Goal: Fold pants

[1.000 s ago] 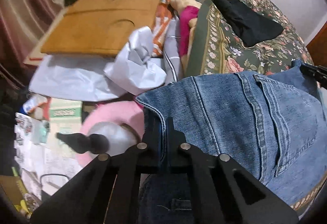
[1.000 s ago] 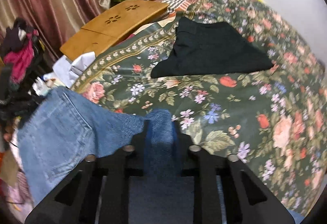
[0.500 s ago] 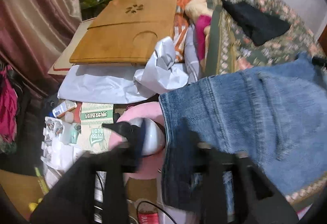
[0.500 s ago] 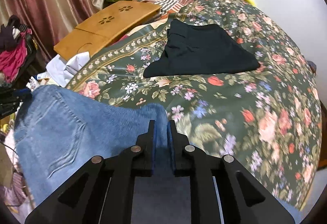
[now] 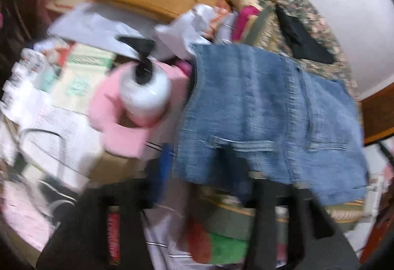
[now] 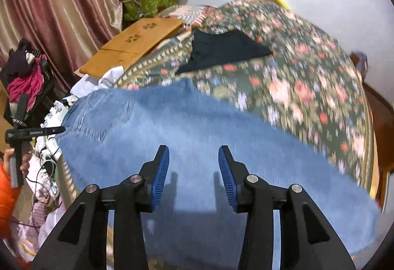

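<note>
The blue denim pants (image 6: 197, 137) lie folded on the floral bedspread (image 6: 307, 77), with a back pocket toward the left edge. My right gripper (image 6: 194, 161) is open just above the denim, holding nothing. In the blurred left wrist view the pants (image 5: 266, 117) hang over the bed's edge. My left gripper (image 5: 206, 186) is open with its jaws wide apart, drawn back from the cloth. The left gripper also shows in the right wrist view (image 6: 32, 132), off the bed's left side.
A folded black garment (image 6: 226, 48) lies farther up the bed. A wooden lap desk (image 6: 133, 45) leans at the bed's left side. A white bottle (image 5: 145, 95) on a pink item, papers and cables clutter the floor. A curtain (image 6: 56, 11) hangs at left.
Both grippers have let go of the pants and opened. The denim now lies on the bed. The left gripper has pulled back off the bed's edge, and its view is motion-blurred.
</note>
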A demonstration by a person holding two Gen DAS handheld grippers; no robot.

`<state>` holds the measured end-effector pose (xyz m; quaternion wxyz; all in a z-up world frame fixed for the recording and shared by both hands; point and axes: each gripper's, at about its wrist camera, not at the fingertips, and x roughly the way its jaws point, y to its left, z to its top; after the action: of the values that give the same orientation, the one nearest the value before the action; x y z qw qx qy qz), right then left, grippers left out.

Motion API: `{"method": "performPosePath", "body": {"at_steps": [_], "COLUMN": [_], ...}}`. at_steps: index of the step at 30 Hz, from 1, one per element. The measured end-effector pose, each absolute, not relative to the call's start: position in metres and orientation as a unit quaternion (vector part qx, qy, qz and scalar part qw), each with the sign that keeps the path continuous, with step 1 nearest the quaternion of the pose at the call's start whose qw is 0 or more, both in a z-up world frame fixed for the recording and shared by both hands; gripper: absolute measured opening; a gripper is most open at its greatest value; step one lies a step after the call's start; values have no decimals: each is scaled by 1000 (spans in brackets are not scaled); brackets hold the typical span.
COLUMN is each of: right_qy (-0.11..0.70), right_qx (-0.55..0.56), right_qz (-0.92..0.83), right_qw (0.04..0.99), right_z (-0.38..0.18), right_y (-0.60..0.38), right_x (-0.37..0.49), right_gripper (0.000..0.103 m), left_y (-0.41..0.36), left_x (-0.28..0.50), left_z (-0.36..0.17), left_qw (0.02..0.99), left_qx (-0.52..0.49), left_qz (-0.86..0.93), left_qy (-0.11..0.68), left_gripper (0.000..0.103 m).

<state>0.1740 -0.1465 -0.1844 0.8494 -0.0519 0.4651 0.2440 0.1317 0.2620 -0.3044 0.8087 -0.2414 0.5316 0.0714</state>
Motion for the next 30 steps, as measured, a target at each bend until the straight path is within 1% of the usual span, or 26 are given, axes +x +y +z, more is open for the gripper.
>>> {"method": "performPosePath", "body": {"at_steps": [2,3,7,10,13,15,17,19,21,23,25,26,27,28,30], "right_qy": [476,478,484,493,512,527,515,519,528,525,509,501,496,493,499], "right_qx": [-36,-30,-18,-9,-4,-12,-3,-1,0,-2,-3,0,4,10,14], "right_qz": [239,237,218,203,191,186,188,186,187,190,195,199,203,208,213], "right_qw": [846,845,847,846,838,829,836,834,829,830,838,842,844,845,840], "right_z": [-191,-192,-199,-205,-218,-232,-237,-235,-231,-223,-214,-209,-207,-207,-215], "right_y": [-154,-156,-170,-182,-189,-192,-198,-202,-203,-203,-199,-197,-196,-193,-188], "right_x": [169,165,158,156,152,149,141,139,141,145,151,154,156,159,161], "right_gripper": [38,38,38,38,38,38,38,38,38,38,38,39,39,42,43], "left_y": [254,248,238,238,237,239,235,228,224,224,224,222,217,210,194], "left_x": [132,132,123,117,116,115,116,117,119,123,128,130,131,135,144], "left_z": [-299,-296,-271,-260,-272,-295,-314,-311,-295,-275,-253,-242,-234,-222,-208], "left_qw": [821,825,852,858,850,836,827,831,837,846,856,864,870,879,889], "left_qx": [-214,-190,-111,-84,-53,-60,-69,-44,-14,-9,-24,-29,-30,-31,-33], "left_qz": [78,85,108,110,122,126,115,124,133,136,129,126,124,117,99], "left_qy": [524,525,501,495,510,531,546,540,530,516,499,487,477,462,445], "left_gripper": [25,12,11,12,12,13,13,13,14,20,35,39,49,57,61]}}
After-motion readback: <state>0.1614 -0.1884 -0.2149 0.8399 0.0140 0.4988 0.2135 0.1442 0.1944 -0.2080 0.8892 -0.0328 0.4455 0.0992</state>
